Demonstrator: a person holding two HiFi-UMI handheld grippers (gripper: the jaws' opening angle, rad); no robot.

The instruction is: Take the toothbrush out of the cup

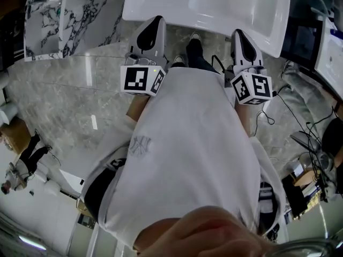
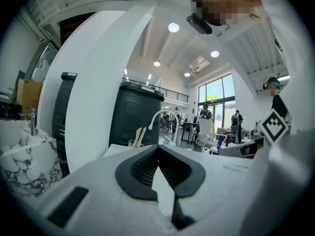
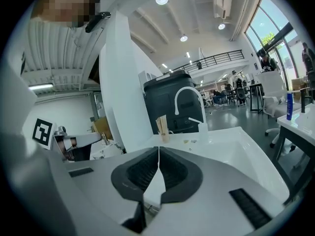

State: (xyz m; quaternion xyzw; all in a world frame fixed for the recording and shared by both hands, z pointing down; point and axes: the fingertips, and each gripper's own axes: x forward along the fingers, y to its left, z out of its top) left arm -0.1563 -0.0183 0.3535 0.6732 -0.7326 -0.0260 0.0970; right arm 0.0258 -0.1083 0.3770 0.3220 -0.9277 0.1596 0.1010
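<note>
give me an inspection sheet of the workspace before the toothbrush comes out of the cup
surface: white sink, basin bare
job's things: cup on the back rim, left of the tap; toothbrush upright in it
clutter: small bits by the tap
grippers: left claw and right claw both shut, empty, short of the cup
cables: black cables on the floor, to the person's right
surroundings: grey marble floor; black cabinet behind the sink; people at desks beyond
</note>
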